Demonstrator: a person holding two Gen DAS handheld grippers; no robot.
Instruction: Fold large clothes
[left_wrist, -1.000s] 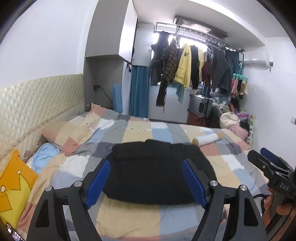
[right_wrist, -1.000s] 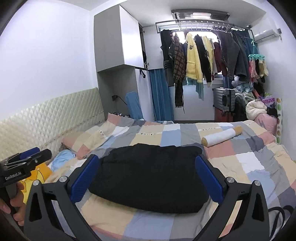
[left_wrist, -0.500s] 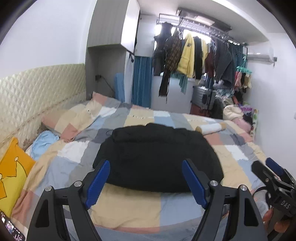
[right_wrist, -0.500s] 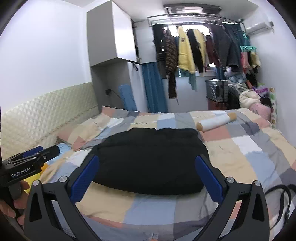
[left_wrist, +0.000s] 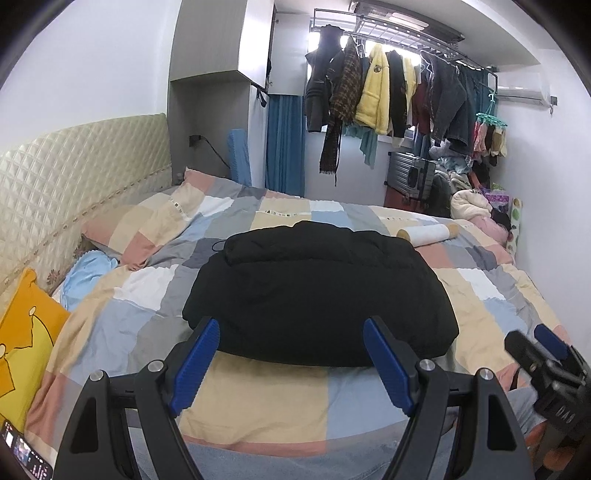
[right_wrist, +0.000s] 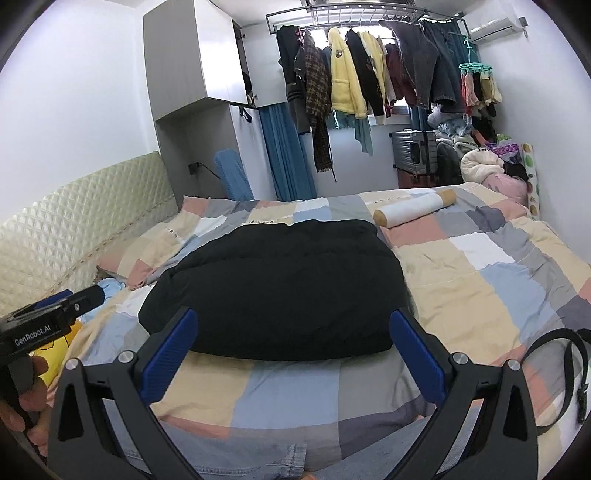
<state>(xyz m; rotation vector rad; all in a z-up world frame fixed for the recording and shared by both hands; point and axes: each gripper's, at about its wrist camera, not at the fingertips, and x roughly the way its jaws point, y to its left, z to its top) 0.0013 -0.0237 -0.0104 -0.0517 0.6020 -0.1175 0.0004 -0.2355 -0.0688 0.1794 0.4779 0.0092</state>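
The black padded jacket (left_wrist: 317, 291) lies bundled in the middle of the patchwork duvet (left_wrist: 258, 406), probably laid there for folding room on every side. The left gripper (left_wrist: 291, 350) is spread wide and empty, the jacket's near hem just beyond its tips; the right gripper (right_wrist: 291, 339) is likewise spread, empty and facing that same hem.

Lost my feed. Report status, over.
Left gripper and right gripper open, empty. Black jacket bundled on bed, untouched. Nothing in the way.
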